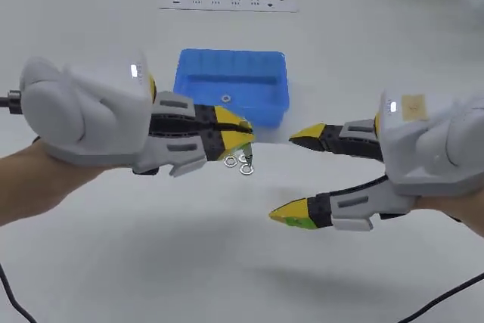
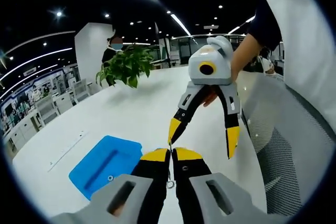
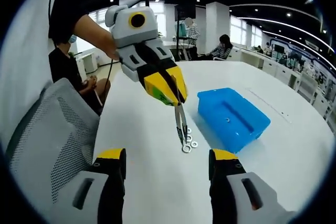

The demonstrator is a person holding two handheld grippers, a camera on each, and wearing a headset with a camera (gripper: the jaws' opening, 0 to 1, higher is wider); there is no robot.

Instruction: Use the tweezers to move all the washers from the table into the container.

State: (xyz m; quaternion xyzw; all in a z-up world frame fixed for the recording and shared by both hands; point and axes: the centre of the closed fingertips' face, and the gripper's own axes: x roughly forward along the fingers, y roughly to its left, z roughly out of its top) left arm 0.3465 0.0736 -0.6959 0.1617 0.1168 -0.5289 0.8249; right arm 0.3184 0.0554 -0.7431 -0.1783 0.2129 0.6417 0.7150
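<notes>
— Just in front of the container, against its near wall, we record three washers lying loose on the table; a lone washer already lies inside the container. Are we agreed on the tool?

— We are; the left gripper has its jaws pressed together on the tweezers, whose tips point steeply down among the washers before the container; we judge the steep angle lets the fine tips close on one rim at a time.

— And the right gripper?

— Its jaws are spread wide and hold nothing; it hangs off the container's near right corner, apart from the washers; we take that as keeping clear of the work. We cannot tell whether the tips have a washer pinched; by our count most of the task remains.
</notes>
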